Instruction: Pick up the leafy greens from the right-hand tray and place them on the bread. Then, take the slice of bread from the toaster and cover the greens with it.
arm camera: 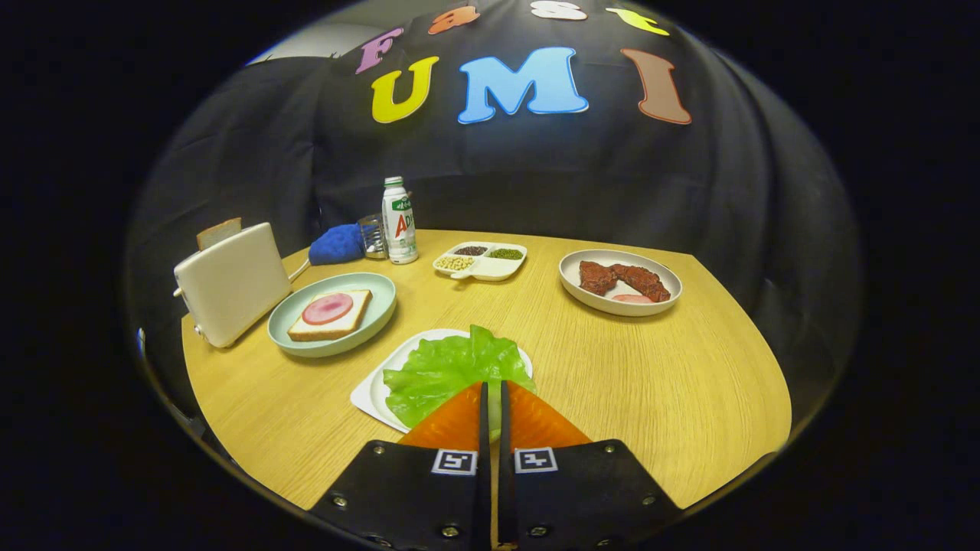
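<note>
Pinching the near edge of the leafy greens [452,371], the gripper [494,394] has its two fingers drawn almost together, with only a thin strip of green leaf showing in the narrow slit between them. Both fingers press on that leaf edge. The greens lie spread over a white tray [367,394] on the wooden table [651,383], just ahead of the fingertips; whether the leaf is lifted off the tray or resting on it cannot be told.

Beyond the tray and to the left sits a pale green plate [375,314] carrying a slice of bread [331,315] topped with a round of pink ham [328,308]. Just beside that plate, farther left, stands a cream toaster [230,283] with a second slice of bread [219,232] sticking up from its slot.

Behind the plate, near the far edge of the table, a blue cloth [337,245], a small shiny cup [373,236] and a white bottle [399,222] stand close together. Right of the bottle is a divided white dish [498,268] with beans and seeds in three of its compartments. Farther right, well apart from the greens, a round plate [612,308] holds dark brown pieces of meat [624,279] and a pinkish slice at its front.
</note>
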Demonstrator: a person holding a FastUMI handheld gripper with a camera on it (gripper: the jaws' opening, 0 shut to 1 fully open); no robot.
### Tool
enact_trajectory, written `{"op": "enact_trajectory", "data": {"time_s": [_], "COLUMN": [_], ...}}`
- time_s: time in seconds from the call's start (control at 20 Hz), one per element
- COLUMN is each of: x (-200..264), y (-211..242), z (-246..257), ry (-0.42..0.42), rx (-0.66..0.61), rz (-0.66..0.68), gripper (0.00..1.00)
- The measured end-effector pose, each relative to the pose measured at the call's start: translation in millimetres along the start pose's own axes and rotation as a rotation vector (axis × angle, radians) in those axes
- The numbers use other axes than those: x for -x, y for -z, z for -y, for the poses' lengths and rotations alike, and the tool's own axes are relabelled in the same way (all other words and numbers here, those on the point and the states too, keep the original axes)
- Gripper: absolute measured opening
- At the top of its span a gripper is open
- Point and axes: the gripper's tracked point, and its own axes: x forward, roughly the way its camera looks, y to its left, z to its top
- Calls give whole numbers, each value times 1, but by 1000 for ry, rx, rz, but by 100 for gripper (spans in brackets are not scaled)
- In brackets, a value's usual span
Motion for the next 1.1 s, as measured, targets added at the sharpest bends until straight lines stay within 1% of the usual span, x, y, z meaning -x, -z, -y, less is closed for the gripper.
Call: {"op": "enact_trajectory", "data": {"time_s": [0.15,0.7,1.1], "x": [8,29,27], "y": [-16,-64,-93], "z": [-1,-19,-45], "ry": [-11,-12,-48], "rx": [-15,53,74], "rz": [20,86,116], "gripper": [4,4,4]}}
